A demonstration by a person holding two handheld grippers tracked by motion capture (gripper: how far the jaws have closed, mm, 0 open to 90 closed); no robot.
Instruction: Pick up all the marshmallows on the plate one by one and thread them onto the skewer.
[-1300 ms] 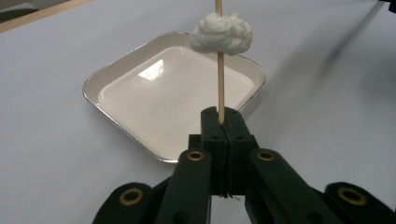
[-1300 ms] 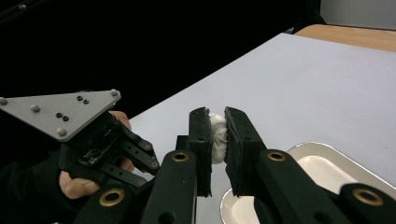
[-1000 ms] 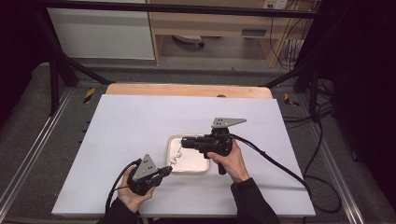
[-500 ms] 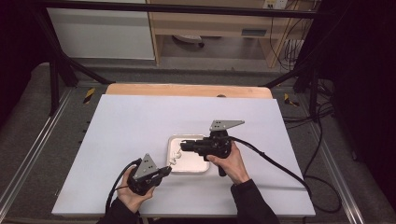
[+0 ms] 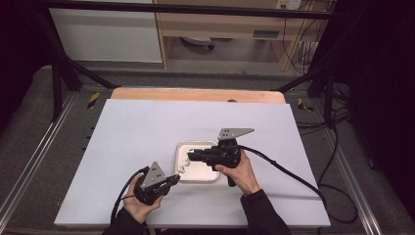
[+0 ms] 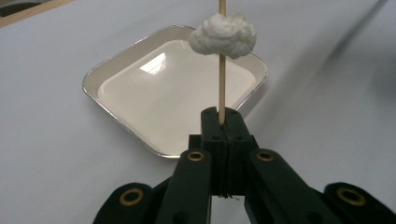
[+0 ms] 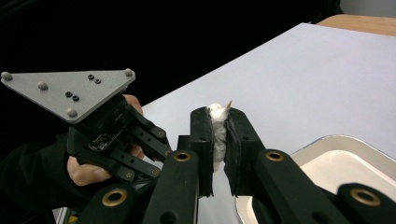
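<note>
My left gripper (image 5: 175,178) (image 6: 223,122) is shut on the lower end of a thin wooden skewer (image 6: 222,88). The skewer rises over a shallow white tray (image 5: 200,179) (image 6: 116,65). A fluffy white wad (image 6: 224,36) (image 5: 184,166) is threaded on the skewer, which carries on above it. My right gripper (image 5: 188,156) (image 7: 219,116) reaches in from the right over the tray, shut on a white wad (image 7: 218,135). The skewer's pointed tip (image 7: 228,103) pokes out just past its jaws. In the right gripper view, the left gripper's grey plate (image 7: 70,91) and the hand holding it sit close at the left.
The tray rests near the front middle of a white table top (image 5: 147,127), with bare surface to the left, right and behind. A wooden strip (image 5: 195,94) runs along the far edge. Cables (image 5: 284,169) trail off to the right from the right gripper.
</note>
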